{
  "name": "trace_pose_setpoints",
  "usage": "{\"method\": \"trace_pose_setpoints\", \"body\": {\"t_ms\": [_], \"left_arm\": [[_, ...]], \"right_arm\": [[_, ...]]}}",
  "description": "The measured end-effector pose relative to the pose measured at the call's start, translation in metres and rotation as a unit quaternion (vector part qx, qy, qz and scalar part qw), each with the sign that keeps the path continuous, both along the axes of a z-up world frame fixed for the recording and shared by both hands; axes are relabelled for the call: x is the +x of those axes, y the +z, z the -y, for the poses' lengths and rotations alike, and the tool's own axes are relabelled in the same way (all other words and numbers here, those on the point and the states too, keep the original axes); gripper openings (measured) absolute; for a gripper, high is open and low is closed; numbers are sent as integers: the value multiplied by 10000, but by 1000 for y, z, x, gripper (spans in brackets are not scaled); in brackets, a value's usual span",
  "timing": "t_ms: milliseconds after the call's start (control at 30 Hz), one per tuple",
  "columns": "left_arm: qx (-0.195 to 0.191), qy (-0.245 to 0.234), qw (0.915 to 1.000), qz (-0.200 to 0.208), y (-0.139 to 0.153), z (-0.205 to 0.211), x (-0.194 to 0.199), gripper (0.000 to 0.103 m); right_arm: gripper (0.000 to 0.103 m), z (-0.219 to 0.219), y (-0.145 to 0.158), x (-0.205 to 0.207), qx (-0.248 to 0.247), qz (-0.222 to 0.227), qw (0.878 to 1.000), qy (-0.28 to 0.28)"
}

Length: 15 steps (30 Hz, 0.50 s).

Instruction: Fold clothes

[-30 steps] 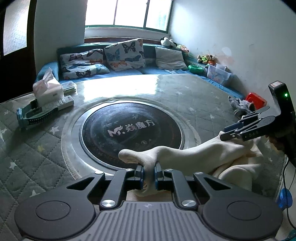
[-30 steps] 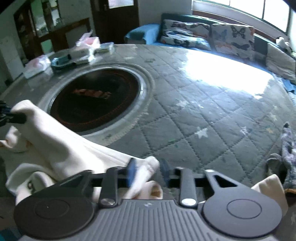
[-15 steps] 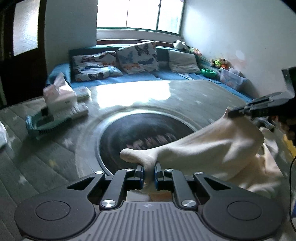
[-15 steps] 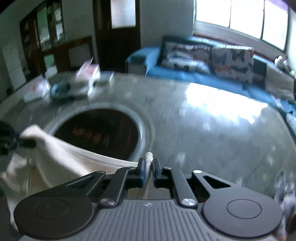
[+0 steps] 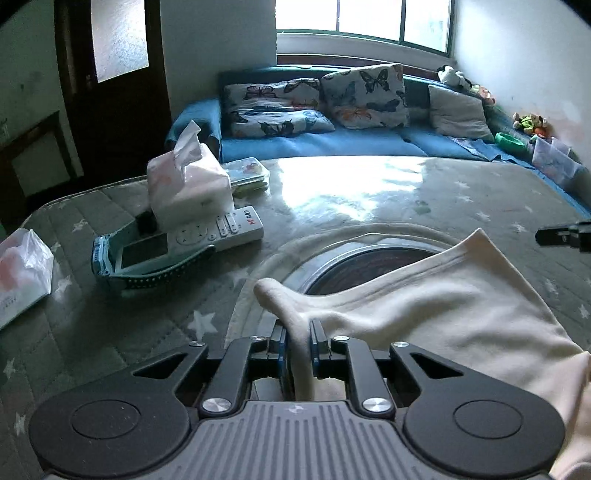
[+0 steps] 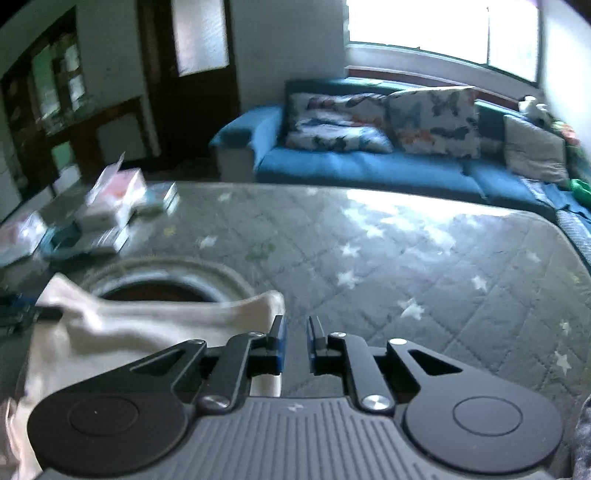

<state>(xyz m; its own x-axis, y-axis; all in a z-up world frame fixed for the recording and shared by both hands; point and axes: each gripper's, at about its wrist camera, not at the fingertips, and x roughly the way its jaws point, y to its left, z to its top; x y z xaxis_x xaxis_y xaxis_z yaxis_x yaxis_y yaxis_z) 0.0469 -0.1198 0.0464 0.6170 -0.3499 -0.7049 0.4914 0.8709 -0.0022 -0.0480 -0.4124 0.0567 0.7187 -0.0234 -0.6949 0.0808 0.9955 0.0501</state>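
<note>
Left tongs: the left gripper [image 5: 297, 339] is clamped on a fold of the cream garment [image 5: 443, 306]; the cloth fills the gap between the pads and a rounded bunch of it pokes out beyond the fingertips.
Right tongs: the right gripper [image 6: 295, 332] stands with a narrow gap between its pads. The jaws have just been opening a little. No cloth is in the gap and only the table cover shows through it.
Garment, position: it is stretched from the left gripper out toward the right. Its hemmed far corner stands up over the rim of the round dark plate [image 5: 369, 262]. In the right wrist view the cloth's edge lies just beside the outer face of the right gripper's left finger, not between the pads.
Garment, remainder: loose cream cloth hangs down at the lower right of the left wrist view.
Separation of the tongs: the right gripper's tip shows at the right edge of the left wrist view, clear of the garment's raised corner.
Table [image 5: 369, 192]: grey quilted cover with white stars, and the round plate is set into the middle.
Other items on the table: a tissue pack [image 5: 188, 184] resting on a white remote control [image 5: 218, 230], and a plastic bag [image 5: 22, 269] at the left edge, all well apart from the garment.
Background: a blue sofa [image 5: 332, 147] with butterfly cushions [image 5: 365, 96] under a window [image 5: 362, 14].
Picture quality: the right wrist view is blurred.
</note>
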Motion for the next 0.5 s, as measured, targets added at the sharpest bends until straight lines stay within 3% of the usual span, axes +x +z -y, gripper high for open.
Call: {"method": "trace_pose_setpoints", "body": {"t_ms": [233, 400, 500], "left_arm": [[-80, -536, 9985, -51, 11, -5, -59, 19], [-248, -1265, 9911, -325, 14, 1, -119, 20], [-316, -1722, 9838, -384, 17, 8, -158, 37]], "right_arm": [[18, -22, -2, -43, -6, -391, 9970, 669], [25, -43, 1, -85, 5, -533, 9922, 1124], [35, -53, 5, -112, -122, -524, 9905, 1265]]}}
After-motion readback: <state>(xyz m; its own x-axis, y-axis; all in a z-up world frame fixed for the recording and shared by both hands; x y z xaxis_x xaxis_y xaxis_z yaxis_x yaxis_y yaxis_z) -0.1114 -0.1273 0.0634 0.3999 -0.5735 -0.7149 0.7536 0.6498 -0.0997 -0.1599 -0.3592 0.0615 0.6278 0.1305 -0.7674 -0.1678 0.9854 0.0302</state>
